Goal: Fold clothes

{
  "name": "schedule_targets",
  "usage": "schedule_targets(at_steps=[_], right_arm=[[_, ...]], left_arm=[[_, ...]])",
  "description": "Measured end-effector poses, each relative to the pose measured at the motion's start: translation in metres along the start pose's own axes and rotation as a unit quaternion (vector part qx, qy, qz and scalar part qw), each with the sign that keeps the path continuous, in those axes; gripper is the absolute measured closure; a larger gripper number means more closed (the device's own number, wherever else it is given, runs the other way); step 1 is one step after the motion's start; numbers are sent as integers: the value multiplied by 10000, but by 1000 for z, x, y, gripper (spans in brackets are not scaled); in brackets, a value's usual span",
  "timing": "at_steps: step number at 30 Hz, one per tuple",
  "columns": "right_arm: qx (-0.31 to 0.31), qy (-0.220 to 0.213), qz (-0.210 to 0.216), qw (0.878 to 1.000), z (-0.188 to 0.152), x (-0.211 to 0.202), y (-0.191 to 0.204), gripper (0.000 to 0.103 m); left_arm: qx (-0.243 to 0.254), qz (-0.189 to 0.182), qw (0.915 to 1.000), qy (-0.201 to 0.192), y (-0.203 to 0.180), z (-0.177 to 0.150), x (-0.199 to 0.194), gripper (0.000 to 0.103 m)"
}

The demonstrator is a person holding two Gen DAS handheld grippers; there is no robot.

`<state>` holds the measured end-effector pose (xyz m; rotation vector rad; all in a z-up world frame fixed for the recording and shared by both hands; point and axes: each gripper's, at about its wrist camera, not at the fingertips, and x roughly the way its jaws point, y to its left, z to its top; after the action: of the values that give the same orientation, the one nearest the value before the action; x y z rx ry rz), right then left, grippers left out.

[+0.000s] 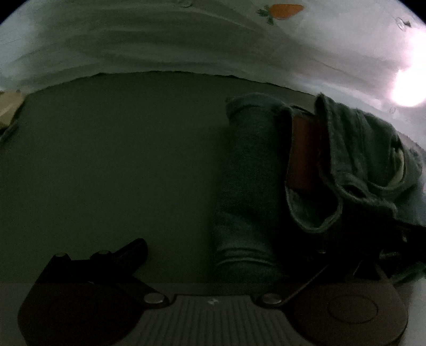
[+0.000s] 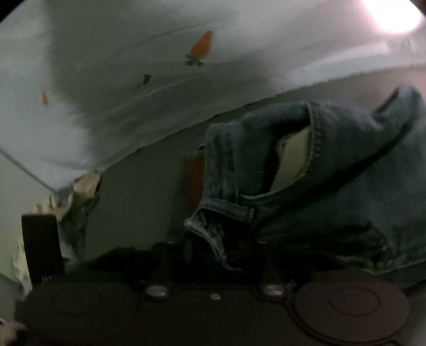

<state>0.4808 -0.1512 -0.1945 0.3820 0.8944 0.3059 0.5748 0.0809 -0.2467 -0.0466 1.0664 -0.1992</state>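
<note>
A pair of blue jeans point(image 1: 346, 165) lies bunched at the right of the left wrist view, with an orange-brown patch point(image 1: 303, 154) showing between its folds. My left gripper point(image 1: 239, 255) is low in a dark view; one dark finger point(image 1: 130, 252) shows at the left, apart from the cloth, and the right finger is hidden under denim. In the right wrist view the jeans' waistband and pocket lining point(image 2: 290, 159) hang in front of my right gripper point(image 2: 213, 255), which is shut on the waistband edge.
A white sheet printed with orange carrots point(image 1: 285, 10) lies beyond a dark flat surface point(image 1: 119, 159). It also shows in the right wrist view point(image 2: 202, 46). A black block point(image 2: 41, 244) and crumpled pale cloth point(image 2: 77, 202) sit at left.
</note>
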Motion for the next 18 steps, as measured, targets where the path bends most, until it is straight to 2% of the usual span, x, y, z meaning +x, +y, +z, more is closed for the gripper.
schedule_targets(at_steps=[1,3,6,11,14,18], right_arm=[[-100,-19,-78,9999,0,-5,2,58],[-242,-74,-212,9995,0,-18,2,39],[-257,-178,-464,9984,-1,-36,-5,26],[-5,-389,-1058,9936,3,-57,-36,20],[284,-502,-1382,9887,5,-68,-64,16],[597,-612,-1740,9810,9,-76,-96,13]], left_arm=[[-43,-26,10000,-69,3,2,-5,0],[-50,-138,9994,-300,7,7,-18,0],[-180,-384,9969,-664,14,18,-39,0],[-477,-861,9905,-958,15,41,-55,0],[-265,-939,9901,-1007,-2,51,-53,0],[51,-918,9919,-875,-28,55,-41,0]])
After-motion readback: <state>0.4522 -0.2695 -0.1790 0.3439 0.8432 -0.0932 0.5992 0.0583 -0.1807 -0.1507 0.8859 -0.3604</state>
